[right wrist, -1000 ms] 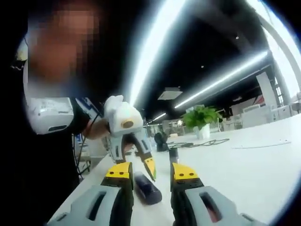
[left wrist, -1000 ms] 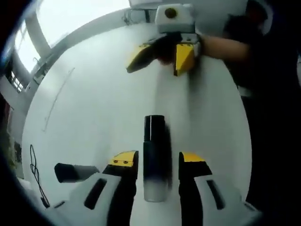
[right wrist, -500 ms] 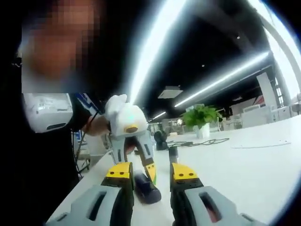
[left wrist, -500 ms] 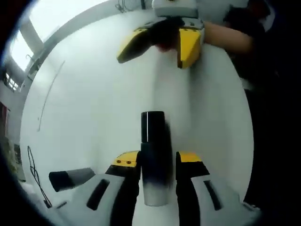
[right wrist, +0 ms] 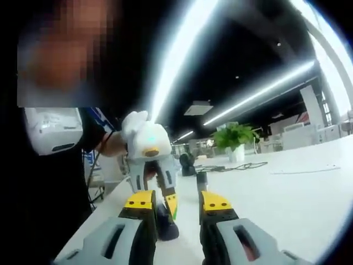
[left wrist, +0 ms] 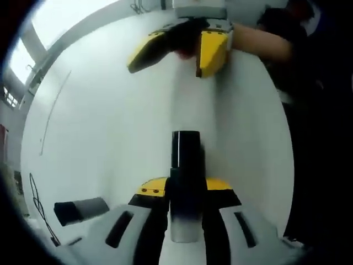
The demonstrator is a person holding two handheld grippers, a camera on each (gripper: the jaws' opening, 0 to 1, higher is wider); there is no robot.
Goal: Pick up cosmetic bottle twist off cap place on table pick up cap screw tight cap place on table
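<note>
The cosmetic bottle [left wrist: 186, 150] is a dark cylinder that fades to a frosted white base, with a black cap on its far end, and it lies on the white table [left wrist: 110, 127]. My left gripper [left wrist: 186, 186] is shut on its middle, with both yellow-tipped jaws against its sides. In the right gripper view the left gripper [right wrist: 164, 210] points down onto the dark bottle [right wrist: 167, 227] near the table's edge. My right gripper [right wrist: 177, 202] is open with nothing between its fingers, and in the left gripper view the right gripper [left wrist: 175, 51] hovers beyond the bottle.
A dark grey cylinder [left wrist: 80, 210] lies to the left of my left gripper, with a thin black cable [left wrist: 37, 205] beyond it. A small dark upright object [right wrist: 202, 180], a cable [right wrist: 237, 167] and a potted plant [right wrist: 236, 139] stand farther along the table. A person in black [right wrist: 49, 182] is close on the left.
My left gripper's jaws have closed in from either side until they grip the bottle. The right gripper has stayed open and shifted only slightly.
</note>
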